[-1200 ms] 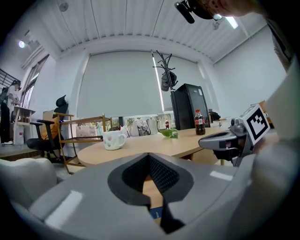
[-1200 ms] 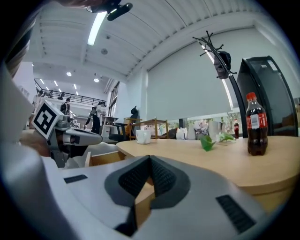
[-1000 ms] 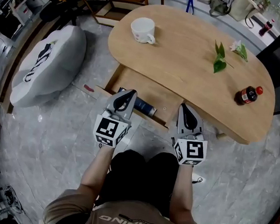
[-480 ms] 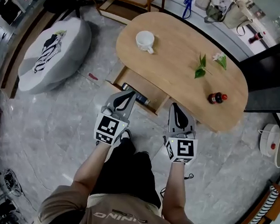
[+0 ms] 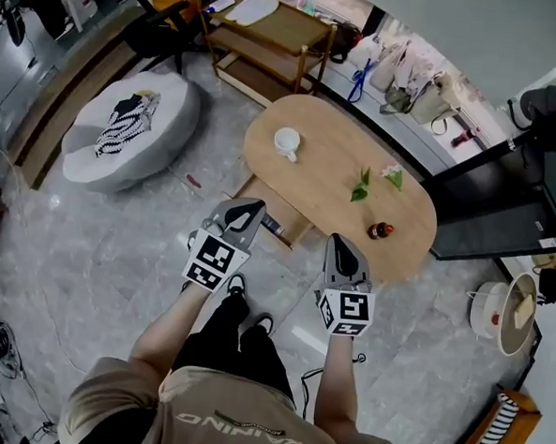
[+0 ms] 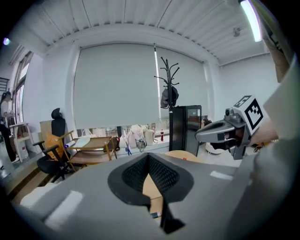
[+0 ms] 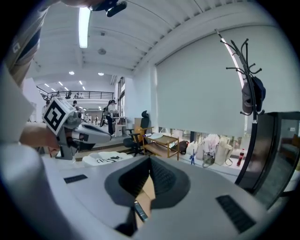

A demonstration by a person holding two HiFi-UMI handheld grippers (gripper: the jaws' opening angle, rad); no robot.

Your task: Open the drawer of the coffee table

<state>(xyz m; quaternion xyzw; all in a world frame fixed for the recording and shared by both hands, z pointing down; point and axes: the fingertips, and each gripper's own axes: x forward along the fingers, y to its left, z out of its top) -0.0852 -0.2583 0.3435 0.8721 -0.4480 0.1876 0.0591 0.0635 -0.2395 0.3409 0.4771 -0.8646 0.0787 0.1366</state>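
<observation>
Far below me in the head view stands the oval wooden coffee table. Its drawer is pulled out at the near left side, and a dark flat object lies in it. Both grippers are raised high above the floor, apart from the table. The left gripper is shut and holds nothing, its tips overlapping the drawer in the picture. To its right the right gripper is shut too and holds nothing. In the left gripper view the pads meet, with the drawer showing below them. The right gripper view shows closed pads likewise.
A white cup, green leaves and a small dark bottle are on the tabletop. A grey pouf lies to the left, a wooden trolley behind, a black cabinet to the right. Bags line the wall.
Both grippers have risen together, side by side, and the head view has pulled far back from the table. The drawer stays pulled out. Both grippers stay shut.
</observation>
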